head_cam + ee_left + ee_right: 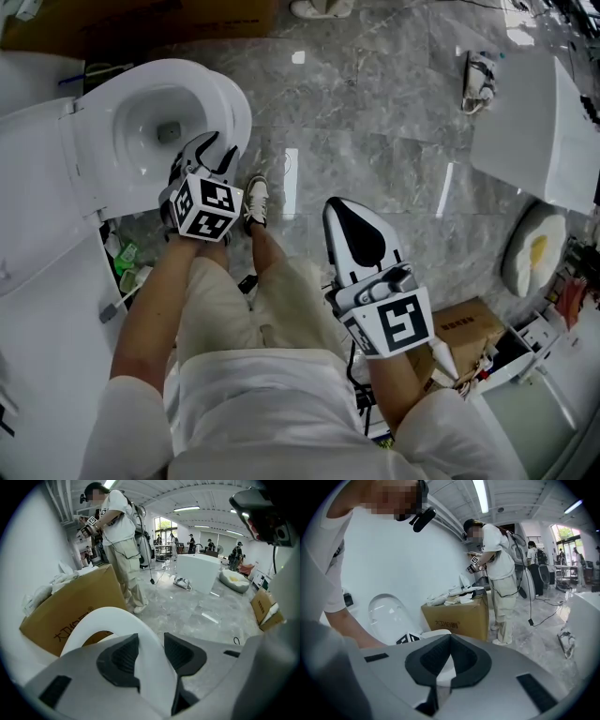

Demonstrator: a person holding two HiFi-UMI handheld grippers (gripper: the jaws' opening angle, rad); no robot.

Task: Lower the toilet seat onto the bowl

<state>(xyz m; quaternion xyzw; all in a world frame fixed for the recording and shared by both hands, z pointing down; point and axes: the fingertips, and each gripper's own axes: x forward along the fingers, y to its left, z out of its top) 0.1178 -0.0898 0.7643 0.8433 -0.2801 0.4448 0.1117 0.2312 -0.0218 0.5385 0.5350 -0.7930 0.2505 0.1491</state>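
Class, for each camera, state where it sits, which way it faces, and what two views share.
Head view: on the head, looking down at bowl, left gripper, right gripper, forearms, legs.
Left gripper view: along jaws clamping the seat; wearer's headset above.
Right gripper view: along shut jaws toward toilet; forearm shows.
Both share the box.

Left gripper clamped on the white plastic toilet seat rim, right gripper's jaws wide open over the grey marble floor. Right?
No: the right gripper is shut, jaws together and empty, as the right gripper view shows. The left gripper clamps the rim of the white plastic toilet seat. The rest holds.
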